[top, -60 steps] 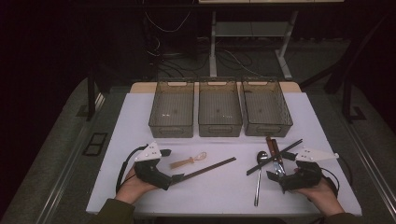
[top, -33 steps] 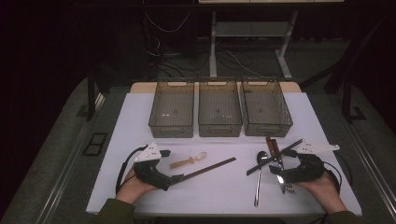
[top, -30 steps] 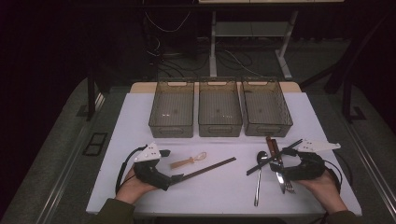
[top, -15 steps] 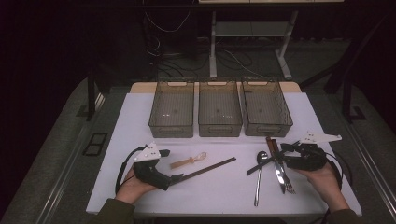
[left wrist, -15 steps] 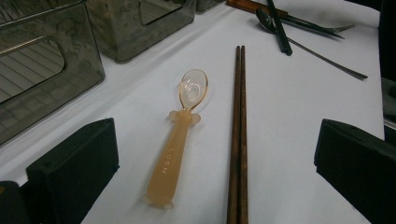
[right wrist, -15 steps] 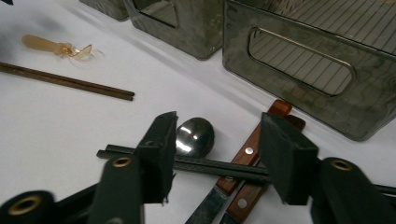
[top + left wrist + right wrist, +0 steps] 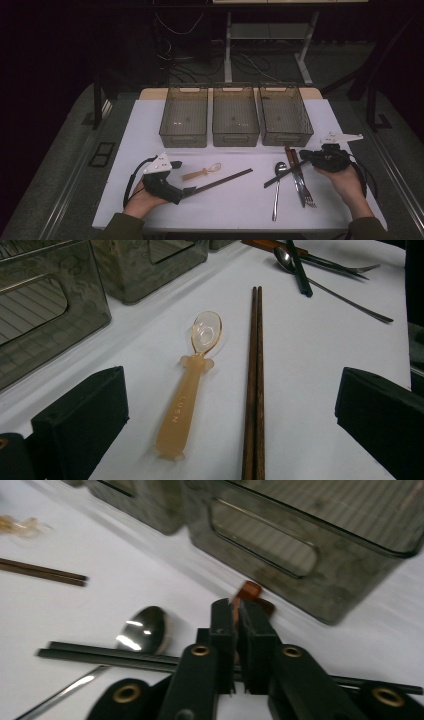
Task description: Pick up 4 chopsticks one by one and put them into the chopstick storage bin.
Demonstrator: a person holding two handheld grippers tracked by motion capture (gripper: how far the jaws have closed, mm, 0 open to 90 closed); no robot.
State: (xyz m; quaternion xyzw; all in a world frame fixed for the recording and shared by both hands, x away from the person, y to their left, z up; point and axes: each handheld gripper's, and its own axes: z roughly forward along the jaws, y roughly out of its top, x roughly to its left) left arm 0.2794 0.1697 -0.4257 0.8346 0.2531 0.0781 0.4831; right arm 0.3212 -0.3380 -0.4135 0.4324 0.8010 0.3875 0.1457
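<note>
My right gripper (image 7: 303,156) (image 7: 237,611) reaches left over the cutlery, and its jaws have just been closing. They now pinch the brown wooden handle (image 7: 250,591) of a table knife (image 7: 298,180) that lies near the right-hand bin. The handle's end pokes out beyond the jaw tips. My left gripper (image 7: 187,191) (image 7: 230,390) rests open at the front left. An amber plastic spoon (image 7: 202,173) (image 7: 192,385) and a pair of brown chopsticks (image 7: 220,182) (image 7: 256,365) lie on the table between its wide-apart jaws.
Three empty smoky plastic bins (image 7: 235,116) stand in a row at the back of the white table (image 7: 240,205). Black chopsticks (image 7: 280,175) (image 7: 100,652), a metal spoon (image 7: 276,192) (image 7: 142,625) and a fork (image 7: 307,199) lie by the knife.
The right hand has moved away from the table's front edge toward the bins, and the right jaws have shut on the knife handle. The left gripper has stayed put.
</note>
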